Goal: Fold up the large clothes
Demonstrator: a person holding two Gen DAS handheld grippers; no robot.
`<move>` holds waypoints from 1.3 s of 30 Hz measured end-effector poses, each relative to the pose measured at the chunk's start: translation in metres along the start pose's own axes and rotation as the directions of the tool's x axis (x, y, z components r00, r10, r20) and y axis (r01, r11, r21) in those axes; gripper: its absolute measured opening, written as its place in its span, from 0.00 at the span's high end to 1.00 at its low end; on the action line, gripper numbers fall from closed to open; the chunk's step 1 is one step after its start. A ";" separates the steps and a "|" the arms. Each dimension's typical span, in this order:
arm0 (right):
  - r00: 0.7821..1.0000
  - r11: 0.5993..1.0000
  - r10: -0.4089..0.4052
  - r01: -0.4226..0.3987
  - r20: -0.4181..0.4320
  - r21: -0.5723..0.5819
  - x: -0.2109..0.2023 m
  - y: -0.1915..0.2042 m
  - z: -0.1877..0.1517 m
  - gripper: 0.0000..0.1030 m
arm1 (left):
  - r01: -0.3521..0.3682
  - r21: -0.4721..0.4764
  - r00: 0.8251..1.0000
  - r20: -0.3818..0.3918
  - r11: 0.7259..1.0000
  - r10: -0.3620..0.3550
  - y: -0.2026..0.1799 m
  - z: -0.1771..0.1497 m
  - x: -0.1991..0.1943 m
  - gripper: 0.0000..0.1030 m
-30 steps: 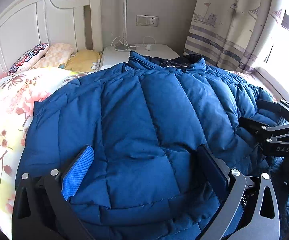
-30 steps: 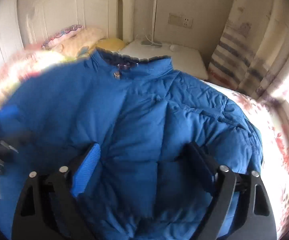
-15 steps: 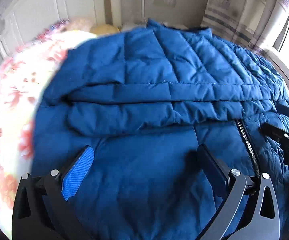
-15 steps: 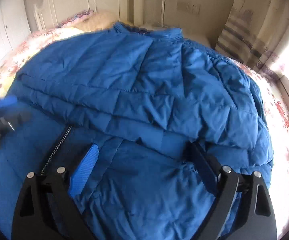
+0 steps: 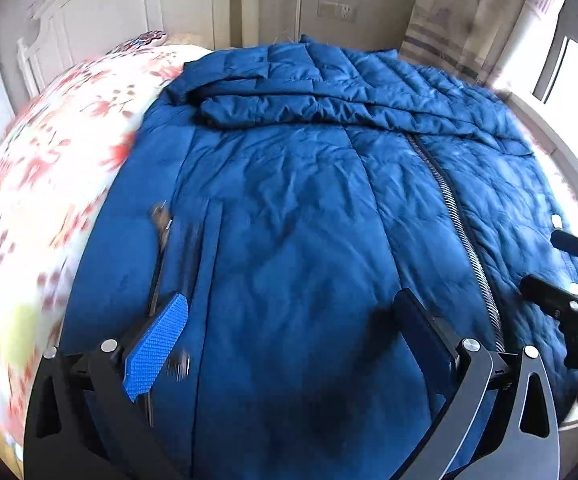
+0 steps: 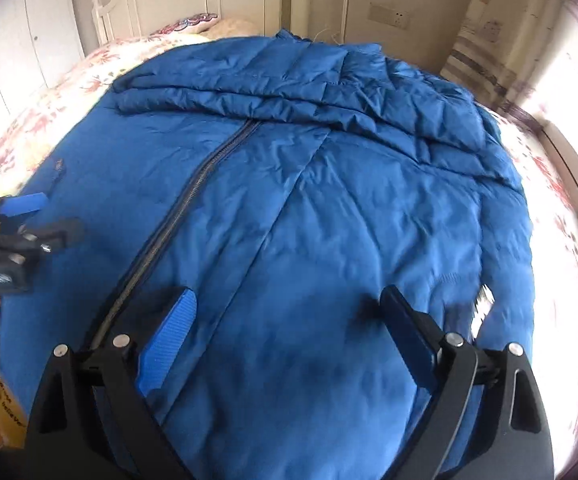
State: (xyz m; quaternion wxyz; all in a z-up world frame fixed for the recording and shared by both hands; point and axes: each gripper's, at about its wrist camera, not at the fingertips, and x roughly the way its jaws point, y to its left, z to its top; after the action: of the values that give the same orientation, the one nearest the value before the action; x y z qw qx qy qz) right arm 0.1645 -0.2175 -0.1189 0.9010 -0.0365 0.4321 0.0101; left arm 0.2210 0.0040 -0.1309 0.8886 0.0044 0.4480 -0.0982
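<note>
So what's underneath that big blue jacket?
A floral bedspread shows around the jacket on both sides, so it lies on a bed. Pillows peek out behind its collar end. The bed directly beneath it is covered and can't be seen.

Floral-covered bed (image 5: 49, 168) carries a spread blue jacket (image 5: 297, 216) and pillows (image 6: 193, 24)

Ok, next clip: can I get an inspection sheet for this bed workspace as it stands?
Surface: bed with floral sheet, mostly covered.
Job's things: blue quilted puffer jacket spread flat, zipper showing, far part folded over itself.
Clutter: patterned pillows at the headboard.
Grippers: left claw and right claw both open, above the jacket's near part, gripping nothing.
Cables: nothing clearly seen.
Surroundings: white headboard, wall socket, curtain, window.
</note>
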 end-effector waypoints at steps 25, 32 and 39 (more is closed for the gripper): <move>0.982 0.997 -0.063 0.067 0.177 -0.021 -0.062 0.014 -0.115 0.05 | -0.061 0.182 0.983 0.184 0.981 0.027 -0.023 -0.097 -0.039 0.04; 0.984 0.998 -0.056 0.058 0.167 -0.012 -0.055 0.004 -0.127 0.03 | -0.056 0.181 0.979 0.202 0.982 0.018 -0.023 -0.102 -0.041 0.04; 0.970 0.992 -0.120 0.108 0.213 0.068 -0.070 -0.009 -0.128 0.04 | -0.032 0.171 0.979 0.204 0.985 -0.004 -0.017 -0.106 -0.050 0.04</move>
State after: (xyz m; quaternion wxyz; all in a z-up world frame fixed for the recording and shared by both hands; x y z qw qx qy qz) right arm 0.0215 -0.2355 -0.1441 0.9425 -0.0346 0.3286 -0.0497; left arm 0.1047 0.0058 -0.1527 0.9267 0.0748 0.3445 -0.1303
